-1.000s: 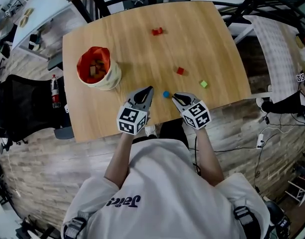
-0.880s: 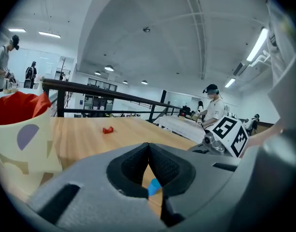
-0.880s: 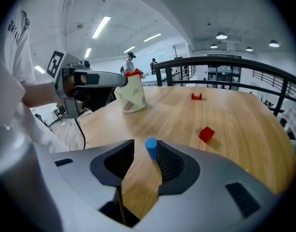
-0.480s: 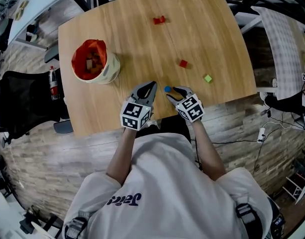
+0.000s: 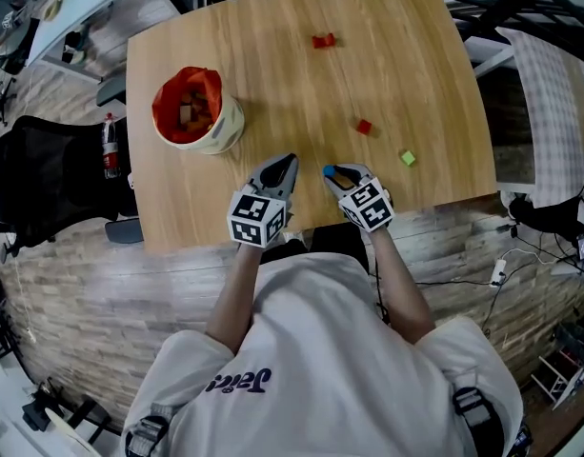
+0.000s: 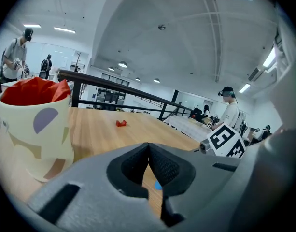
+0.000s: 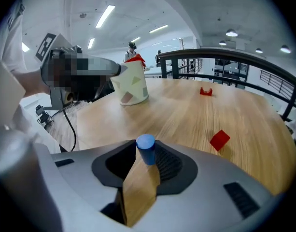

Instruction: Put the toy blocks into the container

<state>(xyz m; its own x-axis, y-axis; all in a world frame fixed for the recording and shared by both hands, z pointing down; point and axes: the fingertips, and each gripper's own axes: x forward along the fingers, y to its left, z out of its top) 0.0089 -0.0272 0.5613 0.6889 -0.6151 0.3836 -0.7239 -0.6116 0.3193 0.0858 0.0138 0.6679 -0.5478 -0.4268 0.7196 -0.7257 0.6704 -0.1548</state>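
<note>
Blue cylindrical toy block (image 7: 146, 150): stood upright between the tips of the right claw, by the near edge of the wooden tabletop (image 5: 272, 74).
Right claw (image 5: 337, 173): closed on the blue block from both sides.
Left claw (image 6: 148, 148): tips pressed together, holding nothing, just beside the right claw.
Cream container with red lining (image 5: 198, 120): on the left, well apart from the blue block, some blocks inside.
Loose blocks: far red block (image 5: 322, 41), red cube (image 5: 364, 127) and green cube (image 5: 407, 158) lay on the tabletop.
</note>
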